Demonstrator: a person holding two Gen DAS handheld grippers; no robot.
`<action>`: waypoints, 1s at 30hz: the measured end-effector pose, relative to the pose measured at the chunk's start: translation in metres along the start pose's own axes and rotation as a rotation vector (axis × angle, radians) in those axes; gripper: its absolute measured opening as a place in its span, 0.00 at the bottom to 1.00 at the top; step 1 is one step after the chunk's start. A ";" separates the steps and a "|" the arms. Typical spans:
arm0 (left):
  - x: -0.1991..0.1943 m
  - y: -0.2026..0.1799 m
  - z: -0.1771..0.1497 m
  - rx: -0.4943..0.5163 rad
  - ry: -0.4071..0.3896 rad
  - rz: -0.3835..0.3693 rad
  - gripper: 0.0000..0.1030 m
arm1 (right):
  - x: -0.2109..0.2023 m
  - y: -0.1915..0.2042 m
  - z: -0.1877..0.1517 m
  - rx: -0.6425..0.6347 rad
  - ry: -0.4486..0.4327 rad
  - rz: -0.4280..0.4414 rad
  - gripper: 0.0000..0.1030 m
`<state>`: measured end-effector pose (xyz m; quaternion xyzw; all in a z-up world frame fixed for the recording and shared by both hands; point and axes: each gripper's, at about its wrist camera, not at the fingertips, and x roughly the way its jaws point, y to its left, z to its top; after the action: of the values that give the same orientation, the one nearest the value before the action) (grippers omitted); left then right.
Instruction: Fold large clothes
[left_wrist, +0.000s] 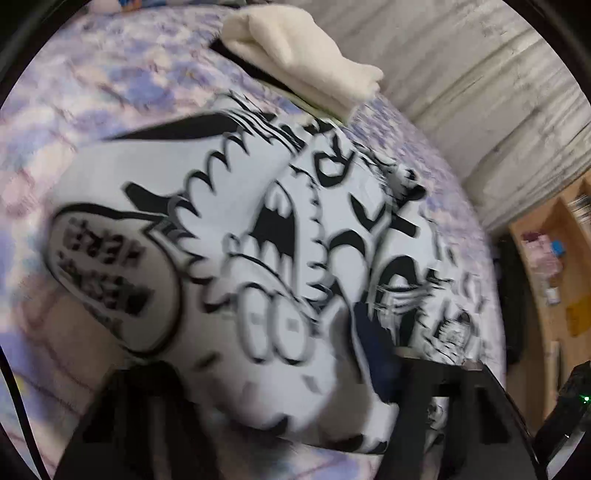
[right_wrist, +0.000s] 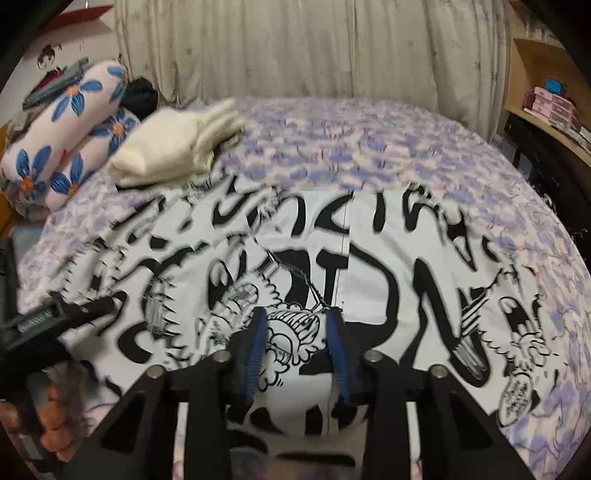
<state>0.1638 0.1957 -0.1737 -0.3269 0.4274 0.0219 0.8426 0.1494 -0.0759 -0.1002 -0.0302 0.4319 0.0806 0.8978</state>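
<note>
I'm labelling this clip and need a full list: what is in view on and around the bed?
printed garment: one, white with black cartoon graphics, spread over the bed's near half
bedsheet: one, purple and white pattern, covering the bed
folded cloth: one, cream, beyond the garment's far edge
rolled quilt: one, white with blue flowers, far left of the bed
curtain: one, pale grey, behind the bed
shelf: one, wooden, holding pink boxes, right of the bed
left gripper: one, black, over the garment's left part
right gripper: one, black with blue pads, garment bunched between them
</note>
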 end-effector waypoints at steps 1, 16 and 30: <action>-0.002 -0.003 0.001 0.024 -0.014 0.005 0.27 | 0.010 0.001 -0.004 -0.002 0.036 0.009 0.20; -0.052 -0.197 -0.015 0.498 -0.224 -0.083 0.11 | 0.017 -0.024 -0.029 0.118 0.087 0.196 0.21; -0.002 -0.355 -0.114 0.771 -0.107 -0.219 0.11 | -0.068 -0.178 -0.082 0.401 0.000 0.109 0.20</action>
<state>0.1949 -0.1473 -0.0314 -0.0288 0.3225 -0.2128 0.9219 0.0753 -0.2694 -0.1011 0.1723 0.4401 0.0415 0.8803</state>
